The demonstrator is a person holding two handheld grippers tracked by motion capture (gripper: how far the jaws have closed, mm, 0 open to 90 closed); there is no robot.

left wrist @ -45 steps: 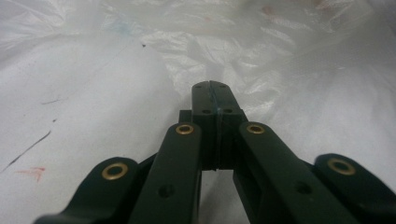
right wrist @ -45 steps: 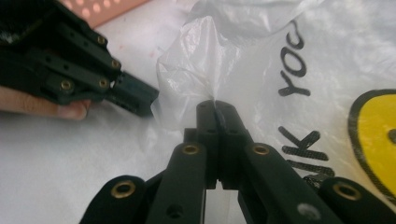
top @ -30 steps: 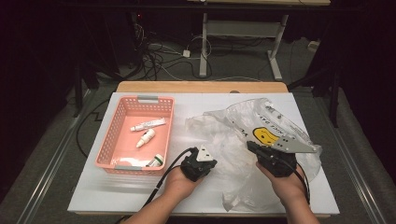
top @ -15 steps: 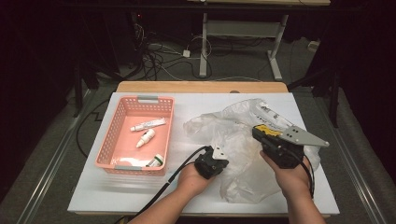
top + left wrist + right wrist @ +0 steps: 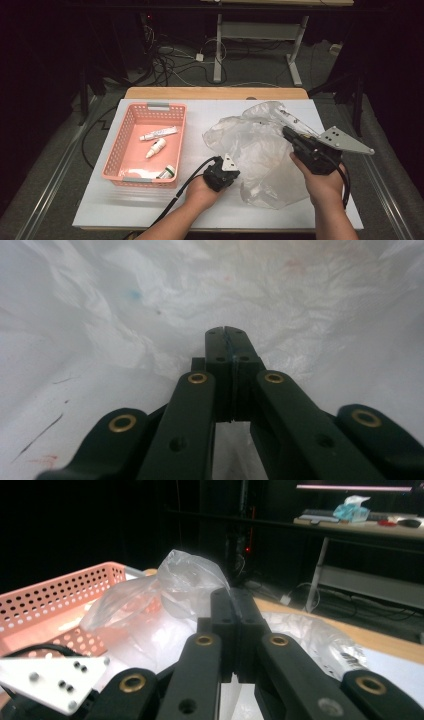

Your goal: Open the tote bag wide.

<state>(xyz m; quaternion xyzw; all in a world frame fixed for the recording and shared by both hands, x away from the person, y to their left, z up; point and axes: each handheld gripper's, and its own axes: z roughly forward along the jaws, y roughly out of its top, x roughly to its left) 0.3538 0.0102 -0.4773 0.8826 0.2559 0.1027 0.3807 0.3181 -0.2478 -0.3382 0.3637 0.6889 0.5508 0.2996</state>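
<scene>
Both grippers, left gripper (image 5: 227,169) and right gripper (image 5: 292,134), pinch the plastic bag (image 5: 260,150).

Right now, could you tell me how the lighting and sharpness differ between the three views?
High view: the white table is lit, the room behind dark. Left gripper view: the plastic bag looks washed out and soft, while the left gripper is sharper. Right gripper view: dark background, with the pink basket softly blurred.
</scene>
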